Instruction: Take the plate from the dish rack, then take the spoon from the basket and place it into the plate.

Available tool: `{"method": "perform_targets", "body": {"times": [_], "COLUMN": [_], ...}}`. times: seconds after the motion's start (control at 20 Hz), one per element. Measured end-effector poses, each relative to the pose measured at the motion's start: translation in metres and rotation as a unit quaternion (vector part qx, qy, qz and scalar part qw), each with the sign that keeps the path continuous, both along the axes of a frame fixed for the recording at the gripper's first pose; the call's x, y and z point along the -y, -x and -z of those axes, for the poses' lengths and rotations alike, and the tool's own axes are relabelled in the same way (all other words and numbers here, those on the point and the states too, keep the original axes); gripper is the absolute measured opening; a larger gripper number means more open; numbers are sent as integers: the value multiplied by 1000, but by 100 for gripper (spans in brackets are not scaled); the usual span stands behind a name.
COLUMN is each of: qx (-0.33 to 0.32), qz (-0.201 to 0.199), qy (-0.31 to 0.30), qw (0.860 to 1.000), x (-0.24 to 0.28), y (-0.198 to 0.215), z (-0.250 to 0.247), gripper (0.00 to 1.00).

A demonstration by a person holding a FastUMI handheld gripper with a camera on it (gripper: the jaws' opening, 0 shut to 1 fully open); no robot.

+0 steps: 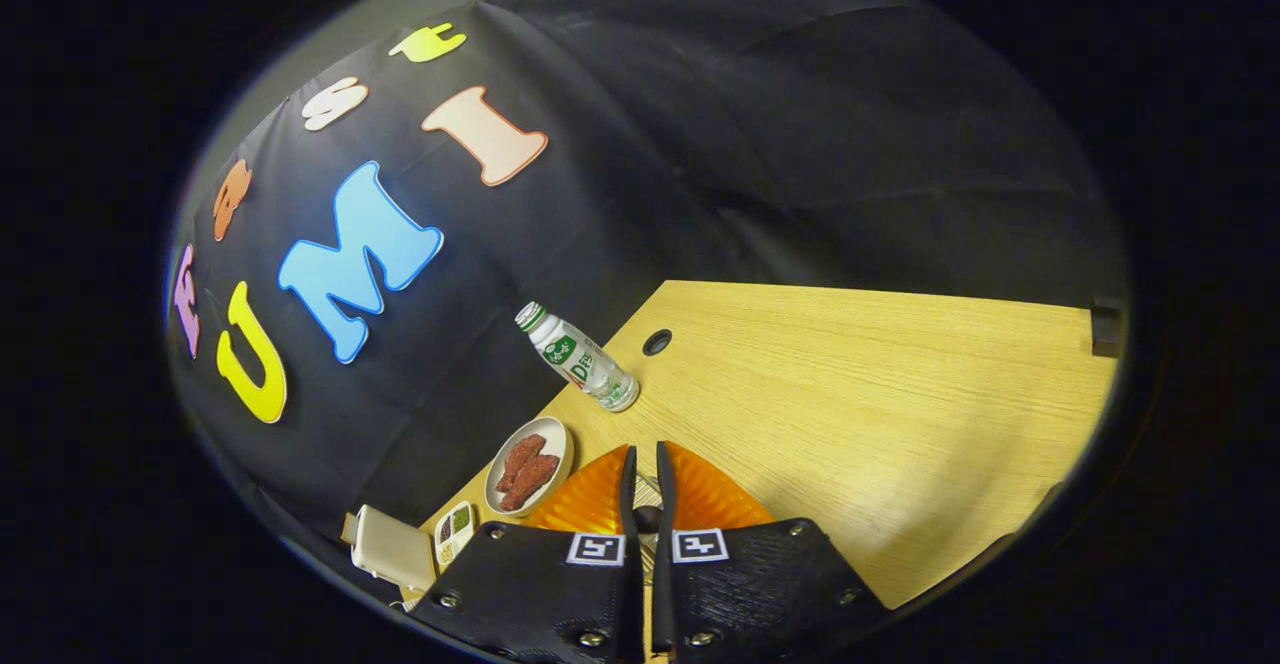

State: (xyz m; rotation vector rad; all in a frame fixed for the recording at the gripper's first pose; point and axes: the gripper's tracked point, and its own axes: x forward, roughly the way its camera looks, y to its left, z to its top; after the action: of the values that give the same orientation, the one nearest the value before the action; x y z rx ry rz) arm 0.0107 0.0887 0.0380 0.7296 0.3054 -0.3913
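The gripper (647, 469) has its fingers drawn narrow, gripping the orange plate (715, 496) by its edge above the pale wooden table (850, 394); a bottle (580, 359) and a dish of sausages (528, 466) stand just beyond — black cloth walls behind.

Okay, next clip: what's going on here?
A handheld gripper has its fingers nearly together over an orange plate on a wooden table, the plate's rim running between them. Whether both fingers press on it cannot be told. Beyond the plate stand a small dish of reddish-brown food pieces and a white bottle with a green cap.
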Motion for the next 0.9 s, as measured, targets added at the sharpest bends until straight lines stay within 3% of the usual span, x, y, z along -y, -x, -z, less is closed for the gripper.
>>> {"method": "perform_targets", "body": {"times": [0.45,0.7,0.9], "qx": [5,16,5], "qz": [-84,-178,-265], "qy": [45,58,66], "qw": [995,982,962], "x": [-16,-68,-126], "y": [21,48,77], "z": [-78,-126,-135], "gripper": [3,3,3]}}
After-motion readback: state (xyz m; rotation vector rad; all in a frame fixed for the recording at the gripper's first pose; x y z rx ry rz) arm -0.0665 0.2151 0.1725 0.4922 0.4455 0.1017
